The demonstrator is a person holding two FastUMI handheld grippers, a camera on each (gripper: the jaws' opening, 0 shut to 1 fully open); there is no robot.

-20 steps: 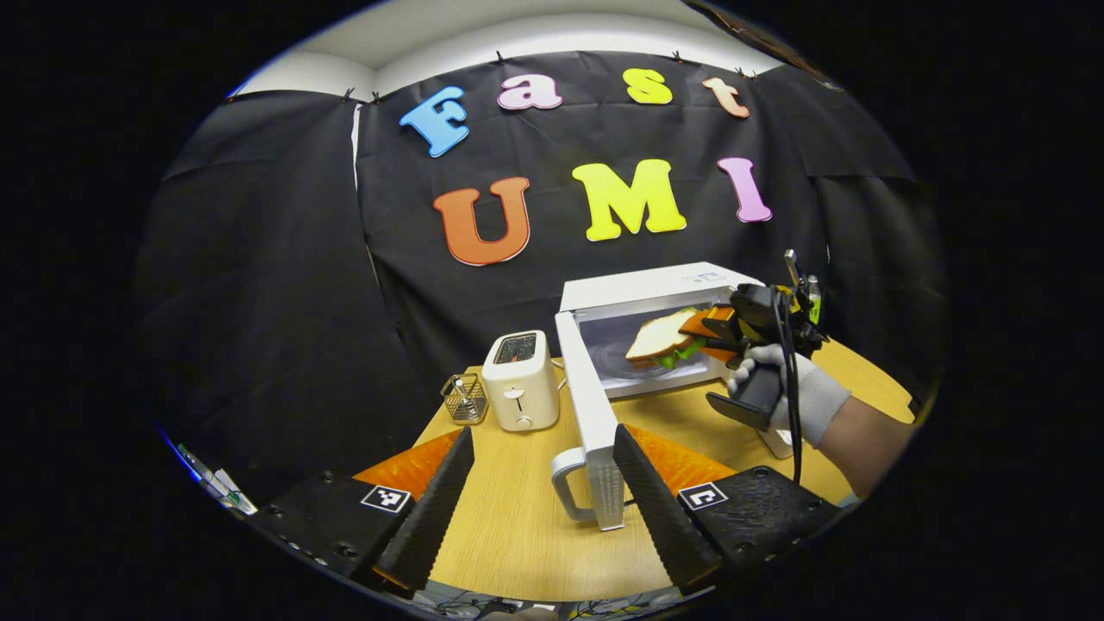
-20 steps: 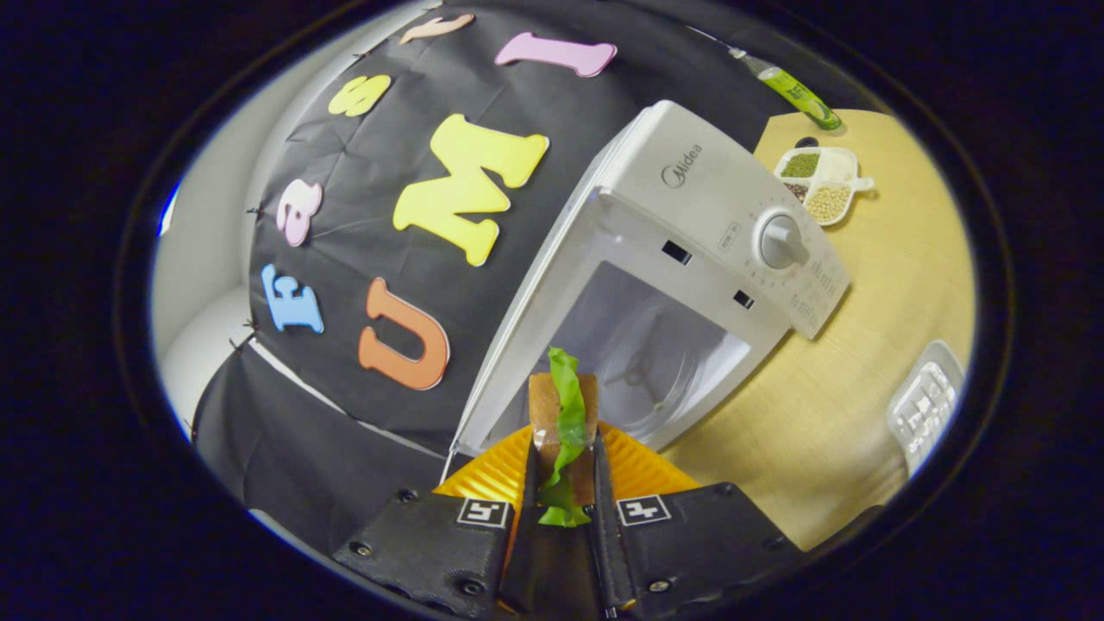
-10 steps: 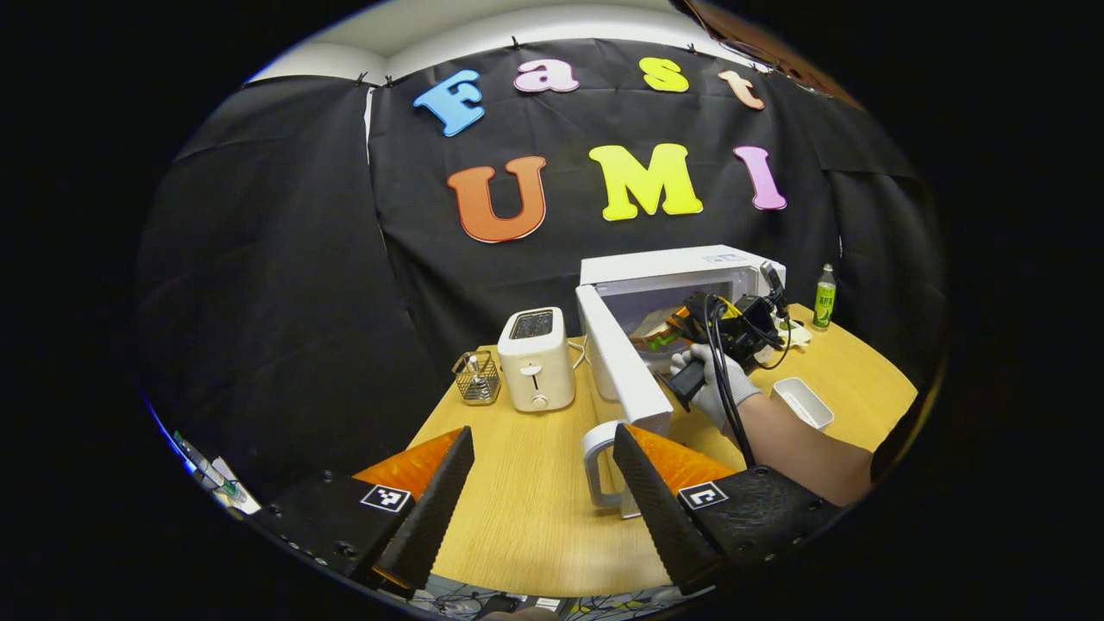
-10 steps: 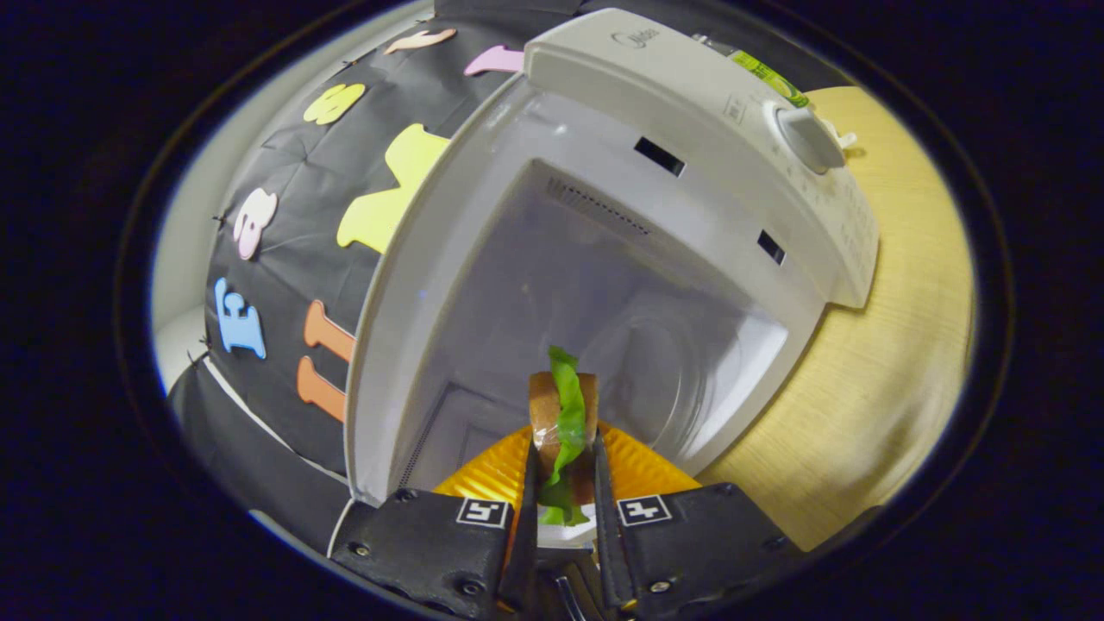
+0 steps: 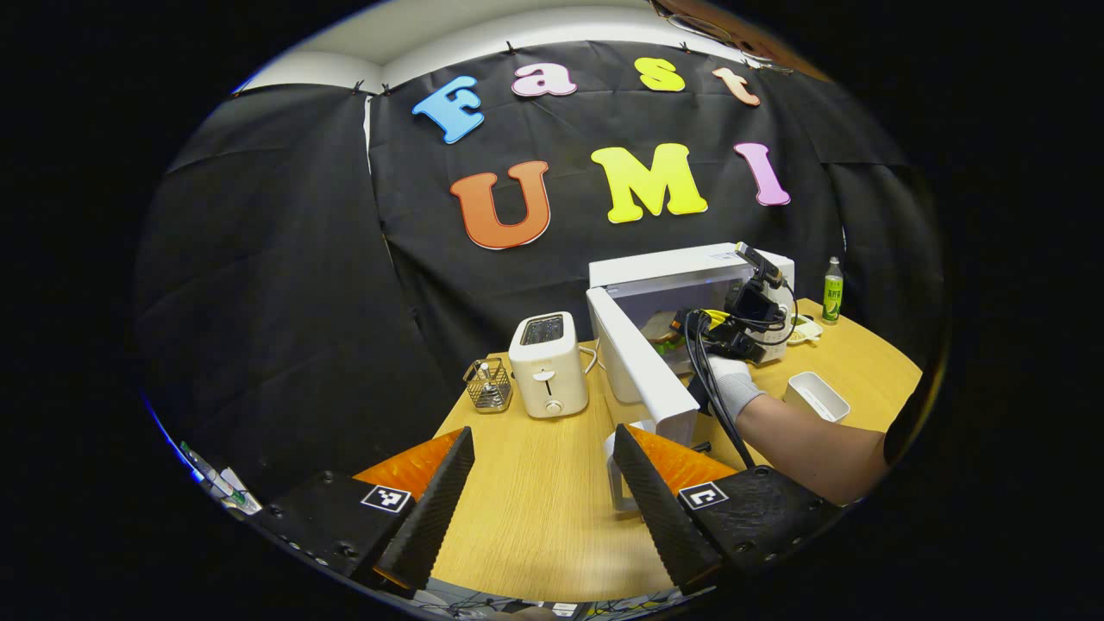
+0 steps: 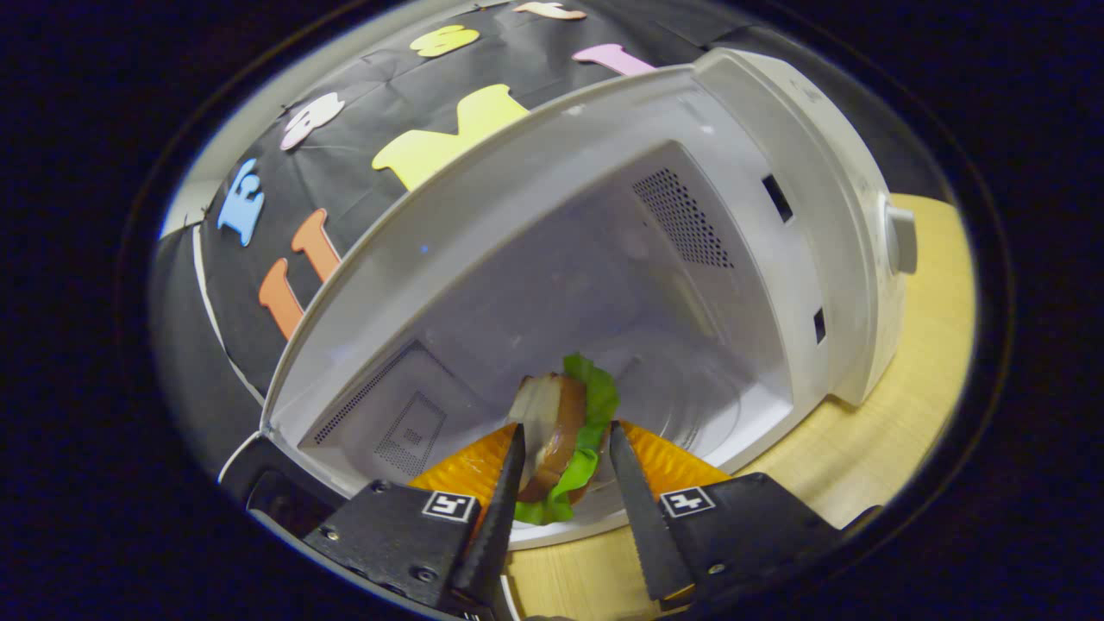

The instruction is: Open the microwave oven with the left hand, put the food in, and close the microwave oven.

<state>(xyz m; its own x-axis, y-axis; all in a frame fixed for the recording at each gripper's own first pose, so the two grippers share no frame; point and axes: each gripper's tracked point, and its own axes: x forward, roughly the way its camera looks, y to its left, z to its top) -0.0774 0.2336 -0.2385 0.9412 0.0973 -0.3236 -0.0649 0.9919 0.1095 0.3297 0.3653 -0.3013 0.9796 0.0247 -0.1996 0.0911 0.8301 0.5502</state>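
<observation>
White microwave oven (image 6: pixel 828 224) stands open, and inside its cavity our right gripper (image 6: pixel 562 466) has its fingers parted around the sandwich (image 6: pixel 565 431), standing on edge between them; our left gripper (image 5: pixel 539 483) waits open near the door (image 5: pixel 642 371).

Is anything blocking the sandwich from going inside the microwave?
No. The microwave door is swung open, and the sandwich between the right gripper fingers is already at the bare cavity's mouth.
</observation>
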